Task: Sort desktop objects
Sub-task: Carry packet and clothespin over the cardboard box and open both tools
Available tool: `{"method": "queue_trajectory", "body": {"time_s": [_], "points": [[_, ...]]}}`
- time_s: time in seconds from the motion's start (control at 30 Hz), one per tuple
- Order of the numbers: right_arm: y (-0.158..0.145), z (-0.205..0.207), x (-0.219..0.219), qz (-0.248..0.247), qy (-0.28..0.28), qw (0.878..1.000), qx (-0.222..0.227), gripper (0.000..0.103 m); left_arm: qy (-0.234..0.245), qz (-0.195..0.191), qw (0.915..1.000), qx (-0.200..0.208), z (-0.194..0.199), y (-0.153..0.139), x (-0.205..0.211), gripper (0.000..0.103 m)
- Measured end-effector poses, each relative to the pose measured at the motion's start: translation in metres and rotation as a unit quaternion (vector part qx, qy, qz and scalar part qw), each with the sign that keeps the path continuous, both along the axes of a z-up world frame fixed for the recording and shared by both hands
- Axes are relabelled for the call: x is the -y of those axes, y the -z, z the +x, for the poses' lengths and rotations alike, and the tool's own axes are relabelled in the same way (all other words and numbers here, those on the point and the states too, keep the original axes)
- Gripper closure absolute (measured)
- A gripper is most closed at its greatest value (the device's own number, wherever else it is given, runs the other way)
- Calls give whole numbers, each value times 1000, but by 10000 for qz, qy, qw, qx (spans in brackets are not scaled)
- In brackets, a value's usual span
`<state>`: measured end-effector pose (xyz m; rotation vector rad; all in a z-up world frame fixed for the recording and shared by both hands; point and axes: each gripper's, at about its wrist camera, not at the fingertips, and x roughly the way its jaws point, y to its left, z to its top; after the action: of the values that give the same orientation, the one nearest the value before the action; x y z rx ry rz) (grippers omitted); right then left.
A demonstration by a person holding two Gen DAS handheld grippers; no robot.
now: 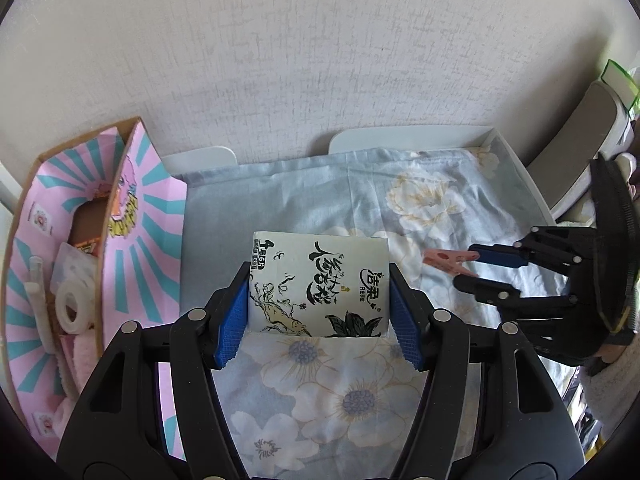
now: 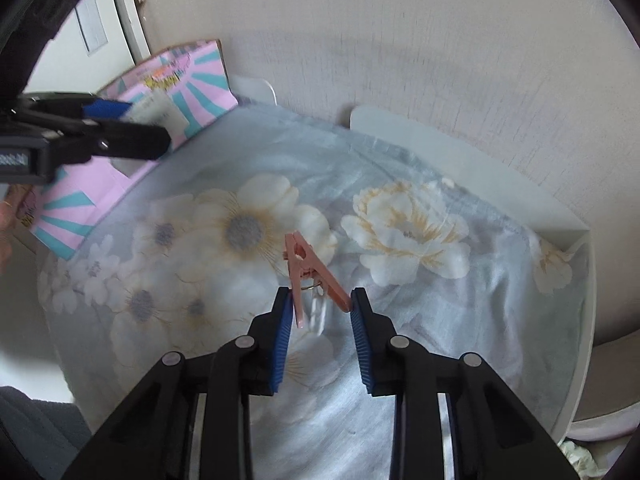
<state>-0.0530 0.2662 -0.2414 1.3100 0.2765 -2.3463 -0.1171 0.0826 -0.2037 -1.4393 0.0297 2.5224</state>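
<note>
- The left tongs (image 1: 320, 304) clamp a tissue pack (image 1: 320, 284), blue pads (image 1: 232, 320) pressed against its two short sides, and the pack sits square between them.
- That pack looks light and soft, a plastic wrap over paper: I'd judge it will squash under a hard squeeze and could slide on the slick film, so a hold across the middle of the sides, as now, seems right.
- Left of these tongs stands the pink box (image 1: 132, 216), open, with a tape roll (image 1: 72, 304) and other bits already inside; it looks like where sorted things go.
- Over to the right tongs (image 2: 320, 300): they pinch a pink peg (image 2: 310, 276) by its two handle tails, one tail on each pad, with the peg's nose pointing away from the tongs.
- The peg hangs just above the floral cloth (image 2: 420, 320), ahead of the fingertips; whether its nose touches the cloth I cannot tell.
- The peg is small, stiff plastic with a wire spring, and very light. Squeezed by the tails, its nose will gape and it may pivot or pop free; a hold nearer the spring, flat across both arms, would sit steadier.
- From the left camera the right tongs (image 1: 472, 270) show at the far right, peg (image 1: 450, 262) at their tips.
</note>
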Motion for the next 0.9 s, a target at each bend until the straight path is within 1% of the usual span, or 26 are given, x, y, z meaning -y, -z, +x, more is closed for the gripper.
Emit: {"method": "queue_trajectory", "body": {"time_s": [0.17, 0.27, 0.33, 0.53, 0.7, 0.77, 0.9], "points": [[-44, 7, 6, -118, -36, 9993, -359, 76, -96, 118, 9997, -171, 7, -28, 11, 43], [-74, 7, 12, -226, -97, 9979, -596, 76, -199, 158, 9991, -339, 12, -50, 23, 43], [-96, 9, 17, -268, -166, 9965, -776, 76, -306, 172, 9984, -453, 16, -67, 34, 43], [-148, 0, 55, -375, -575, 9898, -1245, 76, -719, 67, 9944, -777, 30, -110, 81, 43], [-168, -4, 100, -499, -1003, 9834, -1427, 76, -1161, -34, 9894, -871, 46, -124, 130, 43], [-171, -7, 125, -549, -1244, 9802, -1442, 76, -1366, -23, 9870, -848, 53, -125, 151, 43], [-167, -11, 175, -599, -1698, 9739, -1383, 77, -1766, 9, 9815, -735, 69, -118, 192, 43]]}}
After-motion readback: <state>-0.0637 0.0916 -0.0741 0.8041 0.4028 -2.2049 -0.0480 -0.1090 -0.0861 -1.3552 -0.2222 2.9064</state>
